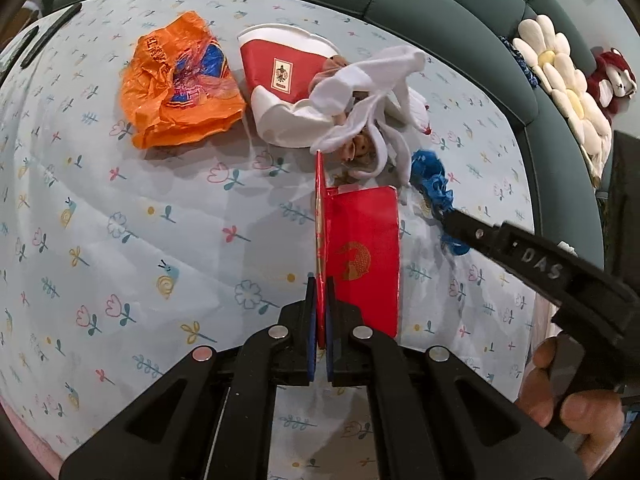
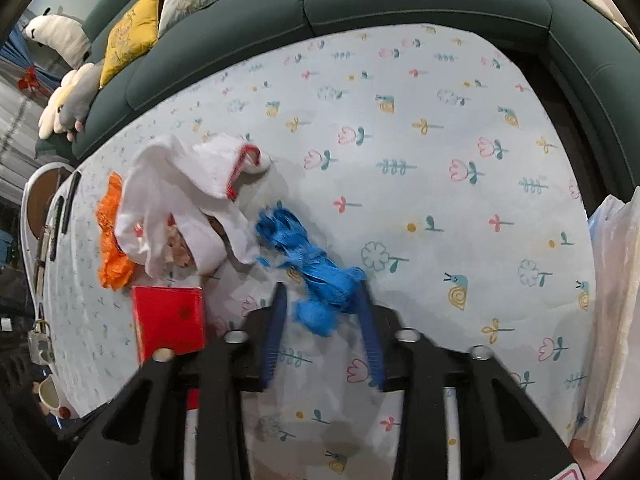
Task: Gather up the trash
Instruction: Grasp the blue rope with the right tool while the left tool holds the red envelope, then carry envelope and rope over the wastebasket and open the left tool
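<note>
My left gripper point(image 1: 320, 286) is shut on a red envelope point(image 1: 362, 256) with a gold fish print, held just above the tablecloth; it also shows in the right wrist view point(image 2: 168, 320). My right gripper point(image 2: 322, 292) is open, its blue pads either side of a crumpled blue scrap point(image 2: 312, 260), also visible in the left wrist view point(image 1: 432, 178). Beyond lie white gloves point(image 1: 372, 92) over brownish scraps, a crushed red-and-white paper cup point(image 1: 284, 80) and an orange plastic bag point(image 1: 180, 84).
A floral tablecloth point(image 1: 120, 240) covers the table. A dark green sofa point(image 2: 360, 4) with cushions and plush toys curves around the far side. A white plastic bag point(image 2: 612, 320) hangs at the right edge. A phone-like dark object point(image 1: 52, 34) lies far left.
</note>
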`<state>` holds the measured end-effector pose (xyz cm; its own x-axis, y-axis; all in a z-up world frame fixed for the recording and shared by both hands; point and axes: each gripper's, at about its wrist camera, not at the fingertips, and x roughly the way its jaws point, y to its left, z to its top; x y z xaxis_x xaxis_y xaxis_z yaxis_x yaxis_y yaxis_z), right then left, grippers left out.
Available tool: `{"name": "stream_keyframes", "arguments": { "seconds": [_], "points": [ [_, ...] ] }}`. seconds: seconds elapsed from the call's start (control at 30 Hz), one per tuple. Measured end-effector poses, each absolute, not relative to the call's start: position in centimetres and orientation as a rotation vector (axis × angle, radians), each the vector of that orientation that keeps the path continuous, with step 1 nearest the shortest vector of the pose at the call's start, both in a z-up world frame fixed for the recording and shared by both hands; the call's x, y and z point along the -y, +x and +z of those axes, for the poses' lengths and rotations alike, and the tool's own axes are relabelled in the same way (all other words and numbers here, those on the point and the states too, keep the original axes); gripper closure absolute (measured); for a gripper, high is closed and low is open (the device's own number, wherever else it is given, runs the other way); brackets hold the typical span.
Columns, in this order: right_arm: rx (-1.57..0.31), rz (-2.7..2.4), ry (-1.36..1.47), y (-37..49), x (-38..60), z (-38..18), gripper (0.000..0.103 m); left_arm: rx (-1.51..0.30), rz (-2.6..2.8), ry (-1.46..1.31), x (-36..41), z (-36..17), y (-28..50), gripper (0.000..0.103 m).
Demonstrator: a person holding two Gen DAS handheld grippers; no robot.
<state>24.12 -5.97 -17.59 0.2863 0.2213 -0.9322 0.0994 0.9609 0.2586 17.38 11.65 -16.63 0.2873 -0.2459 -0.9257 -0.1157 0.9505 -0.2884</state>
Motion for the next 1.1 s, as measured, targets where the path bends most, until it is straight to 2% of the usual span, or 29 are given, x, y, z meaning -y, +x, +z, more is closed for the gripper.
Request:
{"name": "stream_keyframes", "arguments": {
  "seconds": [0.1, 0.27, 0.77, 1.1],
  "points": [
    [-1.273, 0.080, 0.292, 23.7, 6.3, -17.1, 0.092, -1.275, -0.095, -0.325, -11.3, -16.2, 17.2, 0.101],
    [-1.205, 0.075, 0.304, 22.5, 8.0, -14.3, 0.095, -1.237, -0.128, -0.309, -9.4, -14.1, 17.2, 0.101],
    [-0.921, 0.027, 0.379, 17.7, 17.4, -1.5, 0.096, -1.097, -0.295, -0.175, 1.6, -6.2, 15.8, 0.101],
    [-0.810, -0.074, 0.441, 12.8, 25.9, 2.3, 0.096, -1.043, -0.442, -0.060, 10.3, -3.2, 13.5, 0.101]
  ]
}}
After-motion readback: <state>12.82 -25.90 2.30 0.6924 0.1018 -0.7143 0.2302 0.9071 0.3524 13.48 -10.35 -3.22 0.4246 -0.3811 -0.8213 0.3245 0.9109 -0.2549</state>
